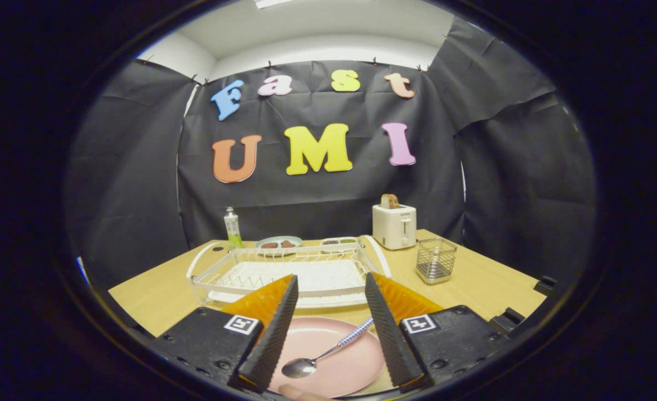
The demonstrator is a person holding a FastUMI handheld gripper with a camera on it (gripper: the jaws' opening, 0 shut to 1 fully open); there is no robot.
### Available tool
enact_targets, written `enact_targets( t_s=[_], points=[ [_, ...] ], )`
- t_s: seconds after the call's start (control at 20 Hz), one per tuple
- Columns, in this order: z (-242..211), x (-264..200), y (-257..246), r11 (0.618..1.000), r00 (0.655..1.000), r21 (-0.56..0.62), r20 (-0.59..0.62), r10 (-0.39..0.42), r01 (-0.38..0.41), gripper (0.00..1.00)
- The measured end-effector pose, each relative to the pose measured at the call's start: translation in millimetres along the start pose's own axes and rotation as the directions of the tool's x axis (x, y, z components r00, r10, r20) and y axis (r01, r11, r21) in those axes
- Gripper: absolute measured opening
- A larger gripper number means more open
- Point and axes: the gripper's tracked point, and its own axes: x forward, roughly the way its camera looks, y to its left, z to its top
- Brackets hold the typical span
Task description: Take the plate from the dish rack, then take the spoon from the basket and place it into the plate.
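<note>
Your spoon [323, 354] lay in the pink plate [351, 367] on the wooden table [473, 284], bowl toward you, between the fingers. Your gripper [328, 328] stood wide apart, holding nothing. Just beyond the fingers sat the white dish rack [206, 278]; to its right the wire basket [436, 260], behind that a toaster [394, 225].

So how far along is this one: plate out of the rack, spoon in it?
Both steps look done. The pink plate lies on the table in front of the white dish rack, and the spoon rests on it. The wire basket beside the toaster stands empty. The tool is open above the plate, holding nothing. Nothing appears left.
</note>
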Motion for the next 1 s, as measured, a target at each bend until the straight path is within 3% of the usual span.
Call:
enact_targets(
  t_s=[0.1, 0.15, 0.3, 0.5, 1.0],
  points=[
    [9, -7, -6, 1.000, 1.000, -0.020, 0.018, 0.007, -0.006, 0.93],
    [12, -9, -8, 1.000, 1.000, -0.025, 0.021, 0.010, -0.009, 0.95],
    [28, -26, -16, 0.999, 0.999, -0.030, 0.026, 0.023, -0.022, 0.98],
    [44, -47, -46, 0.999, 0.999, -0.042, 0.010, -0.031, 0.032, 1.00],
    [79, -92, -89, 0.996, 0.997, -0.050, 0.027, -0.078, 0.079, 1.00]
  ],
)
